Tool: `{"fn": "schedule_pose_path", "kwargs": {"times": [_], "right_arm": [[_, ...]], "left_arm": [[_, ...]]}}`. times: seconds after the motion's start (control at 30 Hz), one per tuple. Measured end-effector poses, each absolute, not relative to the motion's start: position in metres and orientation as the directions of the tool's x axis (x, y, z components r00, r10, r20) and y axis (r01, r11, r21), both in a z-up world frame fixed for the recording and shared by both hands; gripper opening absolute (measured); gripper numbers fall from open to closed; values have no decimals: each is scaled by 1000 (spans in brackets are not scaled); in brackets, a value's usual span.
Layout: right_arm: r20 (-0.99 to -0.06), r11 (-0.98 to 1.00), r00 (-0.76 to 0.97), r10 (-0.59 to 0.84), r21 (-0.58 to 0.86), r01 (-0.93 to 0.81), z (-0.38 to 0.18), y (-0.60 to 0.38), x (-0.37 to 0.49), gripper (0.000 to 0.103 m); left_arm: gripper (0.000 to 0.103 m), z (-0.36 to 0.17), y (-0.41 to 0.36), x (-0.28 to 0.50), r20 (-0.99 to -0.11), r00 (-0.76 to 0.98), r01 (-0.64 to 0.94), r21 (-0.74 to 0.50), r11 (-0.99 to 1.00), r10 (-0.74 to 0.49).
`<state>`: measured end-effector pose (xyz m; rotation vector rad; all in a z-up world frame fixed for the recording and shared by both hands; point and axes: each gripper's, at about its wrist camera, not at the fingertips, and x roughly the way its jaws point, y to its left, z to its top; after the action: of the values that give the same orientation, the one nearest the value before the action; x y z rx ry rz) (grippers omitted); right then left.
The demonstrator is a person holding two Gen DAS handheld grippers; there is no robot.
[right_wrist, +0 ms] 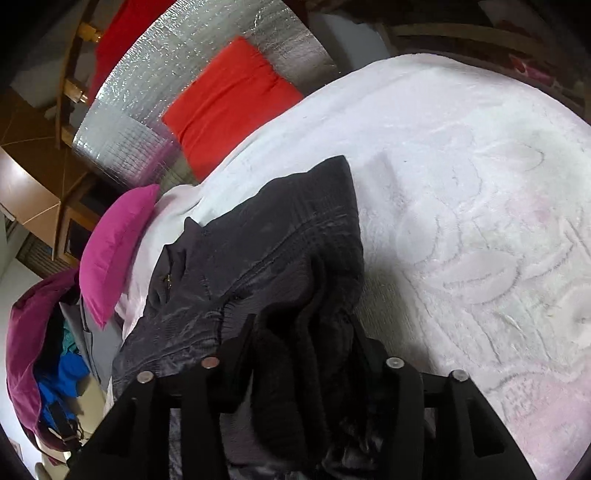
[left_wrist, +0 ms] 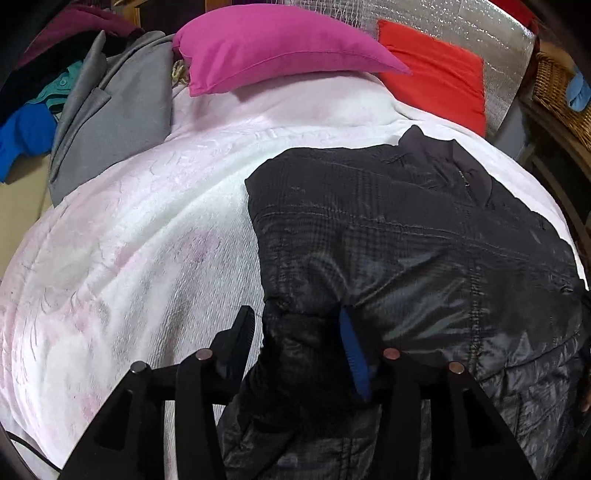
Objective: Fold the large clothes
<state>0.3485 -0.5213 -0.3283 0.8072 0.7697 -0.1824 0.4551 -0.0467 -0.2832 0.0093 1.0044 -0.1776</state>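
Observation:
A dark quilted jacket [left_wrist: 406, 240] lies on the right part of a white and pink blanket [left_wrist: 147, 240], collar toward the pillows. My left gripper [left_wrist: 299, 332] stands over the jacket's near left corner. A thick bunch of its fabric sits between the jaws, against the blue pad [left_wrist: 354, 354]. A thin strip of blanket shows between the fabric and the other finger [left_wrist: 240, 332]. In the right wrist view the jacket [right_wrist: 258, 240] is heaped, and my right gripper [right_wrist: 303, 332] has a dark fold filling the whole gap between its fingers.
A magenta pillow [left_wrist: 277, 44] and a red cushion [left_wrist: 436, 77] lie at the head of the bed against a silver foil sheet [left_wrist: 480, 29]. A grey coat [left_wrist: 114, 118] and other clothes are piled at the left. A wicker basket [left_wrist: 561, 96] stands at the right.

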Motion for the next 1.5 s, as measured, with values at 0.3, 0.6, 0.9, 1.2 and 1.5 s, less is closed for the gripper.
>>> {"fn": "schedule_pose_path", "kwargs": {"times": [0.3,0.6,0.9,1.2,1.5], "right_arm": [[-658,688,744,116,594,417,-306,-526,322,67],[-625,685,775,93,605,406,-291,-530,293,67],[-577,691,813,76,618,374,-280,-532,264,67],[-541,699,839,59,623,352,-278,-530,222,67],[-541,691,839,58,628,358,-290,-527,165,68]], "left_arm": [[49,-248,-43,415,-754,648,144,-17,989,-107],[49,-225,-38,389,-675,734,104,14,995,-67],[50,-212,-33,349,-569,822,77,103,992,-5],[52,-221,-17,317,-569,822,46,107,993,24],[52,-237,0,281,-601,797,12,101,995,52]]}}
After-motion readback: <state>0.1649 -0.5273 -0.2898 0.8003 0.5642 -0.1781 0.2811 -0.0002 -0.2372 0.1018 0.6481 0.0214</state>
